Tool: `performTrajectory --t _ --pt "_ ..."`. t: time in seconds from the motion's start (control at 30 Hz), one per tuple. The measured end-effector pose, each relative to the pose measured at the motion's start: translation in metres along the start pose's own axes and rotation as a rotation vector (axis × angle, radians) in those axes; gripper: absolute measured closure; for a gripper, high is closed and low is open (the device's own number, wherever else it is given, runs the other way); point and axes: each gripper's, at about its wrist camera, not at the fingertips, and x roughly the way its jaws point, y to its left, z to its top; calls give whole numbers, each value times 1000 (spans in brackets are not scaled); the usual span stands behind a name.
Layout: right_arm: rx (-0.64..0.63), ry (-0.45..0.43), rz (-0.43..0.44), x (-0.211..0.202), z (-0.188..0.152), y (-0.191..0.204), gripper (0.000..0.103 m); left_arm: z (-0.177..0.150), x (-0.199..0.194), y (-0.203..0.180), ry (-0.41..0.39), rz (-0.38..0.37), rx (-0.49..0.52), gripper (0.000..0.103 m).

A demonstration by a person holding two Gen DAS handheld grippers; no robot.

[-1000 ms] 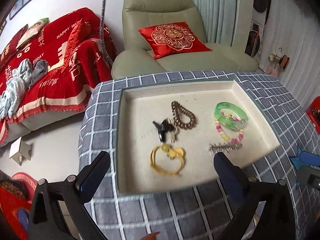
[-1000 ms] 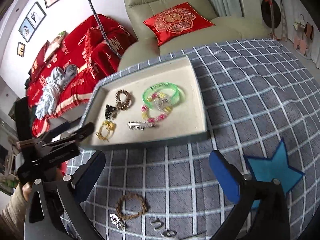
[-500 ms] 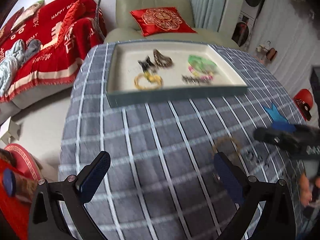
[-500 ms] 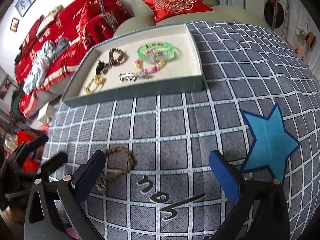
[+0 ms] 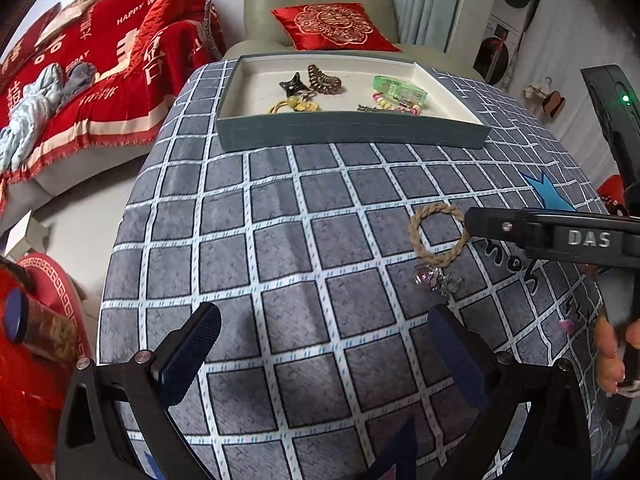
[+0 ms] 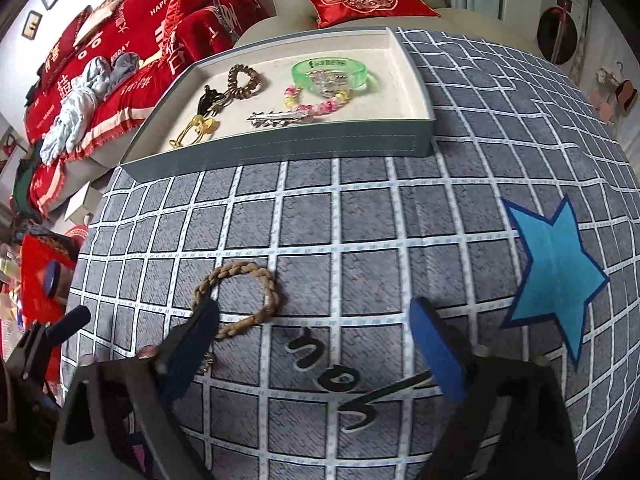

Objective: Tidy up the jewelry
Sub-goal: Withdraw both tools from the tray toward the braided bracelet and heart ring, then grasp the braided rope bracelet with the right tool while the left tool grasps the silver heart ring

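A tan braided bracelet (image 5: pixel 438 236) lies on the grey checked tablecloth; it also shows in the right wrist view (image 6: pixel 240 296). A small silver and pink charm (image 5: pixel 434 280) lies just beside it. My right gripper (image 6: pixel 314 344) is open low over the cloth, its left finger (image 6: pixel 192 344) over the bracelet's near edge. My left gripper (image 5: pixel 324 352) is open and empty above bare cloth, short of the bracelet. The grey tray (image 5: pixel 352 130) at the far side holds a green bangle (image 6: pixel 330 74), a pink bead bracelet, a silver clip, a brown coil tie, a black clip and a yellow tie.
A blue star patch (image 6: pixel 556 276) is on the cloth at the right. A green armchair with a red cushion (image 5: pixel 332 26) stands behind the tray. A red-covered sofa (image 5: pixel 80 80) is at the left. The table edge drops off on the left.
Both grippers have pulled back from the tray toward the near part of the table. My right gripper has come down lower, with its left finger now at the braided bracelet.
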Motion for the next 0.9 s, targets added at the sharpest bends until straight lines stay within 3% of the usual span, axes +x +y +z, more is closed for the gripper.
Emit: performTrajectory --t 0.13,0.37,0.47,0.53,0.9 --pt "-70 1 -35 6 0 17 32 -3 -1 3 5 2 0 0" --pt "-188 -13 -102 10 1 36 50 -4 1 -1 16 -9 7 0" --pt "-224 -20 -101 8 -1 41 70 -4 2 -5 19 -14 17 0" --pt "-230 -19 -98 7 -2 41 90 -3 3 -9 24 -20 21 0" --pt "-151 -35 -82 -1 -1 18 94 8 18 -35 43 -61 45 0"
